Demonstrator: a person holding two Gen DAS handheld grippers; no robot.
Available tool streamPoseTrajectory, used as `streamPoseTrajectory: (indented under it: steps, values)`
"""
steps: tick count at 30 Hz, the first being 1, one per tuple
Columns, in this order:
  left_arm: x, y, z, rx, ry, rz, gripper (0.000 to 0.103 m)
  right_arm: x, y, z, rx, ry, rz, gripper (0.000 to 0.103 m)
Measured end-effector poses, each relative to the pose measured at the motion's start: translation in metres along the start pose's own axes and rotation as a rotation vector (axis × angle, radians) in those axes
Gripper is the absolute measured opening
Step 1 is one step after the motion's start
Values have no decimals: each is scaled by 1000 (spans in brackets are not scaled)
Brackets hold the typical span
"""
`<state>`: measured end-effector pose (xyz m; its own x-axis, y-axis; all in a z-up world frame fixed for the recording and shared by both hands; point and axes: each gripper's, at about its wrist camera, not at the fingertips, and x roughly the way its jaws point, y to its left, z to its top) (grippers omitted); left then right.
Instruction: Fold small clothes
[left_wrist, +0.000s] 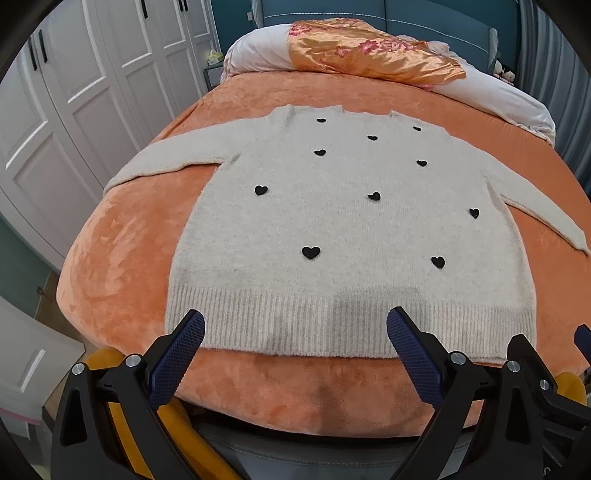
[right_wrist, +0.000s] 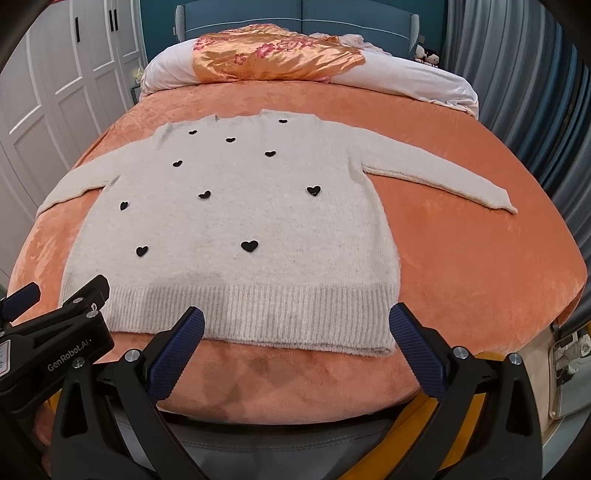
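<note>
A cream knitted sweater (left_wrist: 332, 221) with small black hearts lies flat and face up on the orange bed cover (left_wrist: 122, 240), both sleeves spread out. It also shows in the right wrist view (right_wrist: 240, 221). My left gripper (left_wrist: 295, 328) is open and empty, just above the ribbed hem (left_wrist: 332, 325). My right gripper (right_wrist: 295, 325) is open and empty over the hem's right part (right_wrist: 295, 317). The left gripper's body shows at the left of the right wrist view (right_wrist: 51, 332).
A rolled white duvet (left_wrist: 258, 51) with an orange satin cover (left_wrist: 369, 51) lies at the head of the bed. White wardrobe doors (left_wrist: 74, 110) stand to the left. Grey curtains (right_wrist: 517, 74) hang to the right. The bed's near edge (right_wrist: 295, 398) is just below the grippers.
</note>
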<state>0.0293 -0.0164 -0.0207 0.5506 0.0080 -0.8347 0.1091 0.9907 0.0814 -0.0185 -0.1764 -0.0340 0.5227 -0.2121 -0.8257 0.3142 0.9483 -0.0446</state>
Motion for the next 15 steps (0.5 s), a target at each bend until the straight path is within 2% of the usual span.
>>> streamPoseTrajectory:
  steps: [15]
  values:
    - [10,4,8,-11,28,3,97,9,3,5,5,28,1,98]
